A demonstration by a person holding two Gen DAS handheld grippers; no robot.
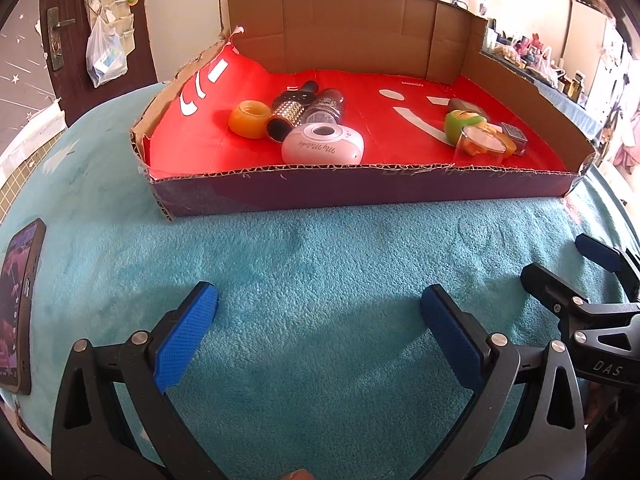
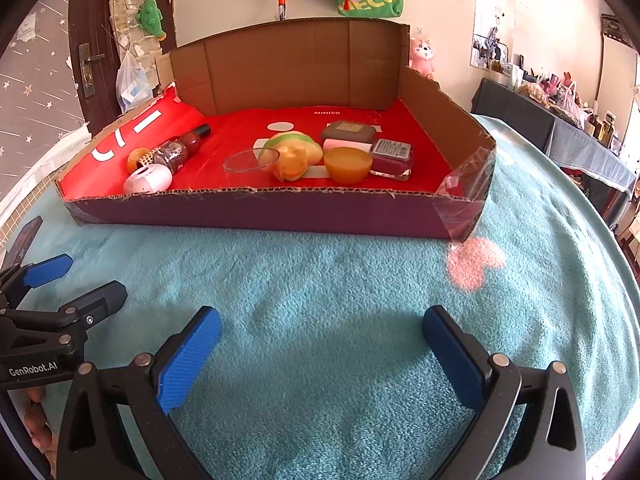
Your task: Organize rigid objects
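Meanwhile, both tools hovered over the teal fleece blanket, short of the low cardboard tray with a red lining. The left gripper had its blue-padded fingers spread wide and held nothing; the right gripper was likewise parted and empty. Inside the tray, one cluster lay at the left: a white oval gadget, a rhinestone-studded black tube and an orange round cup. Well apart at the right sat a green-and-yellow toy, a clear glass dish, an amber half-sphere and a square bottle of dark red polish. A dark-cased phone lay on the blanket's left edge.
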